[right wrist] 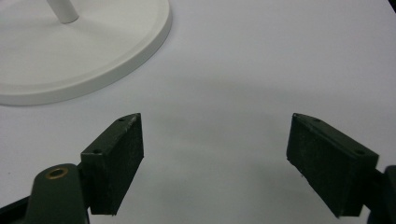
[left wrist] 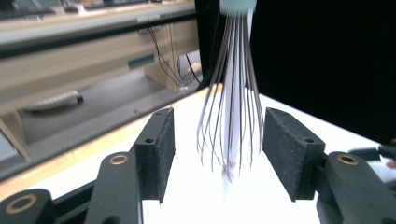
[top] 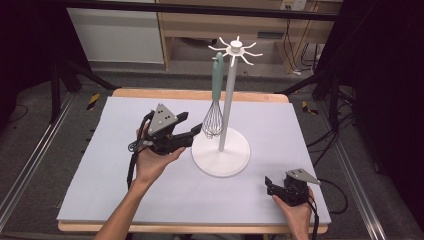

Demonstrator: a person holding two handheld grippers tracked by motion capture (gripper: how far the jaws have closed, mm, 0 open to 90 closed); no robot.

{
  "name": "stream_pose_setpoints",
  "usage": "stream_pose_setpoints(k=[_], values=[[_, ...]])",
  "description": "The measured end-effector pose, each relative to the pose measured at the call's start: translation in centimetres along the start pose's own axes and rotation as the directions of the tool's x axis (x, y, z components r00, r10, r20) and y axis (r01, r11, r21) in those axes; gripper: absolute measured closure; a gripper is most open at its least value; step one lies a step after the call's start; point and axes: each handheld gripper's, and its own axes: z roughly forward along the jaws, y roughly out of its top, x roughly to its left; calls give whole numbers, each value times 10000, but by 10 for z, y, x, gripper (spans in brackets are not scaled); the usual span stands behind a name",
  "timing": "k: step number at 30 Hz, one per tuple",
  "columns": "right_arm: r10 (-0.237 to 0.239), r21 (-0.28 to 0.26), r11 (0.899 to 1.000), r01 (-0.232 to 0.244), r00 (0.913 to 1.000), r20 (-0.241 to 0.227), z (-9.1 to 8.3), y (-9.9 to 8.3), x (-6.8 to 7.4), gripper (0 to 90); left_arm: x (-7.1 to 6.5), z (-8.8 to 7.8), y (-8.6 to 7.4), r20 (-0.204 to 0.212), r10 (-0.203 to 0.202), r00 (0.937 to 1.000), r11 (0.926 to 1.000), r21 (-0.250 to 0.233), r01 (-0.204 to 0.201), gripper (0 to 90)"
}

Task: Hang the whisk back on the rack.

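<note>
White table [top: 150, 200] — left gripper [top: 192, 131] straddles hanging whisk [top: 214, 120], untouched.

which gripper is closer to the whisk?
Left. The left gripper is open right at the whisk, whose wires hang between its fingers untouched. The right gripper is open at the table's near right corner.

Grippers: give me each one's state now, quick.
Left gripper: open, pads clear of the whisk wires that hang between them.
Right gripper: open, holding nothing, above the table.
</note>
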Motion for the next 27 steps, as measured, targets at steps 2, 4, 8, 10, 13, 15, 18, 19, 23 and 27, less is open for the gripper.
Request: stream_pose_setpoints(k=[2,4,8,10,13,15,18,19,23,27], values=[[-6,11,10000,6,10000,15,0,0,0,191,1,-1,-11,-8,-54,10000,9999,127,54,423],[32,29,10000,-32,10000,-3,-1,0,0,190,3,-2,-20,-82,-86,9999,9995,293,88,414],[48,69,10000,-47,10000,-80,0,-1,-1,181,5,-6,-37,-172,-104,9998,9984,557,114,399],[64,47,10000,-64,9999,-78,0,-1,-1,181,7,-10,-50,-230,-179,9996,9976,662,193,393],[90,76,9999,-89,9999,-79,0,-1,-1,178,10,-14,-66,-342,-310,9989,9956,878,339,384],[65,68,10000,-64,9999,-86,0,-2,-1,178,12,-15,-70,-366,-342,9987,9948,952,375,381],[90,131,9999,-89,9999,-65,0,-2,-1,177,20,-19,-90,-525,-540,9972,9892,1332,605,374],[90,131,9999,-89,9999,-65,0,-2,-1,177,20,-19,-90,-525,-540,9972,9892,1332,605,372],[97,168,9998,-98,9999,23,0,-3,-2,176,31,-24,-110,-772,-814,9937,9816,1665,934,364],[147,155,9998,-148,9999,75,0,-3,-3,176,43,-30,-127,-1127,-1163,9868,9735,1841,1358,358]])
